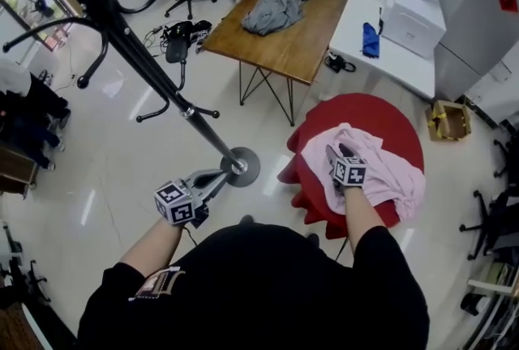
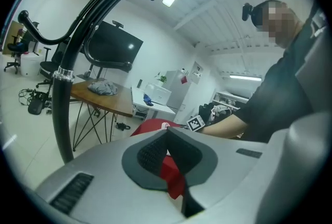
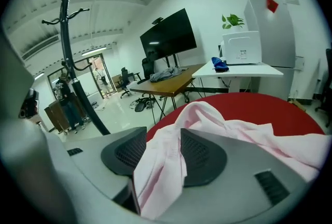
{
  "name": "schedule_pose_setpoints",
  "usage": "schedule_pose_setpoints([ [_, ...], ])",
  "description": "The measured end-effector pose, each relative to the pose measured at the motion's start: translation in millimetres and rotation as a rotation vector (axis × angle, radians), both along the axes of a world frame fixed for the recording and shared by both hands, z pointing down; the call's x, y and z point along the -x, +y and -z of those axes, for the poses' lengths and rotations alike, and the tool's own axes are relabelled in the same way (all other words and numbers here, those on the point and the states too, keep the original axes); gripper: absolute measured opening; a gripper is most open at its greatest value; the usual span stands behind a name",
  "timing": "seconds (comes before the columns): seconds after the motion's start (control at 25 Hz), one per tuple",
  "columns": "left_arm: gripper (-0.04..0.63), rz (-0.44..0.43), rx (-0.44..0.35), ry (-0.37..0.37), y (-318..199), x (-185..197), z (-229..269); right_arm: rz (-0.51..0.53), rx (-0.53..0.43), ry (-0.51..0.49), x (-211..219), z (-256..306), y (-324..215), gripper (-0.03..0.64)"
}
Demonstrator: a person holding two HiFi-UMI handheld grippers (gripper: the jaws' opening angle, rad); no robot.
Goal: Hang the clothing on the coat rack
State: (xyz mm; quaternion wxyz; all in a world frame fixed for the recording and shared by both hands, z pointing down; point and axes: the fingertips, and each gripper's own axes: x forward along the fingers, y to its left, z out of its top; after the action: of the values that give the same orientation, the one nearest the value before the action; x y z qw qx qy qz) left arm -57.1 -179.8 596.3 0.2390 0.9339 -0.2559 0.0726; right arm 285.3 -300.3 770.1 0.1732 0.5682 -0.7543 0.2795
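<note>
Clothing (image 1: 385,170), pink and crumpled, lies heaped on the red round table (image 1: 389,115). My right gripper (image 1: 339,154) rests down on it with its jaws spread wide. A fold of the cloth stands between them, not pinched. My left gripper (image 1: 212,178) is closed with nothing in it. Its tip is just beside the round base (image 1: 241,166) of the black coat rack (image 1: 122,40), left of the table.

Pink shirt (image 1: 389,174): crumpled, heaped on red stool (image 1: 381,117), 3 o'clock from the rack's base. One fold stands up between the parted jaws of the right gripper (image 3: 162,140). Coat rack (image 1: 138,53): black, upright pole, curved hooks, round base on floor.
</note>
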Motion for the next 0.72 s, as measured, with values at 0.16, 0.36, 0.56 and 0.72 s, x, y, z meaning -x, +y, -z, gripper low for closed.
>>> schedule_pose_setpoints([
  [0.16, 0.005, 0.016, 0.023, -0.01, 3, 15, 0, -0.036, 0.043, 0.047, 0, -28, -15, 0.209],
  [0.36, 0.005, 0.033, 0.047, -0.035, 17, 33, -9, -0.035, 0.108, 0.099, 0, -60, -22, 0.209],
  [0.56, 0.005, 0.062, 0.062, -0.037, 25, 48, -14, 0.027, 0.127, 0.139, 13, -71, -19, 0.029],
  [0.72, 0.005, 0.065, 0.052, -0.037, 22, 48, -11, 0.112, 0.051, 0.109, 31, -41, -13, 0.015],
])
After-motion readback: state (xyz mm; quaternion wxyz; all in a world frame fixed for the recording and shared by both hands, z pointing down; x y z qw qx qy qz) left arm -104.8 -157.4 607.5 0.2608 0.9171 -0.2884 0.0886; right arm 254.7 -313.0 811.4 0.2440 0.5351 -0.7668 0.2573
